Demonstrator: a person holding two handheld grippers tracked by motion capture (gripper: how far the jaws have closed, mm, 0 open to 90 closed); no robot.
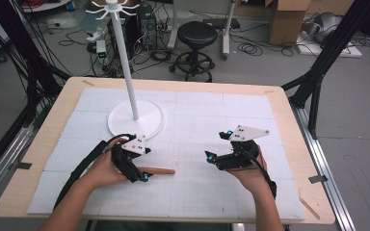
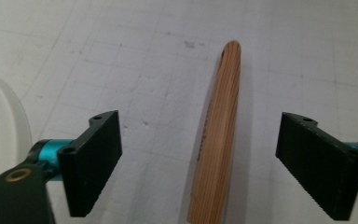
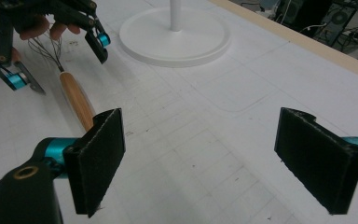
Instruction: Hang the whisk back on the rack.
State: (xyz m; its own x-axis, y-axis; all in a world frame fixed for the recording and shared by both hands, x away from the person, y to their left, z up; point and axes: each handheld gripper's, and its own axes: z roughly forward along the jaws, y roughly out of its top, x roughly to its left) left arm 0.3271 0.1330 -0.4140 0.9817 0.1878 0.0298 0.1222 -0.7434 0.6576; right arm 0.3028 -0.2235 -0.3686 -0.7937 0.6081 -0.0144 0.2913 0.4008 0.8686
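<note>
Jaws of the left gripper [image 2: 200, 163] are standing open, straddling without touching the whisk [image 2: 216, 135]: wooden handle, rounded end pointing to 12 o'clock. Right gripper [image 3: 200, 163] jaws are gaping empty.

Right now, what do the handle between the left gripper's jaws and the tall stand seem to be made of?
The handle looks like wood with a smooth, perhaps lightly varnished finish: reddish-brown with fine straight grain lines. In the right gripper view thin dark wires, probably metal, fan from its end. The stand looks like white plastic or painted metal, plain and slightly glossy; which one cannot be told.
</note>
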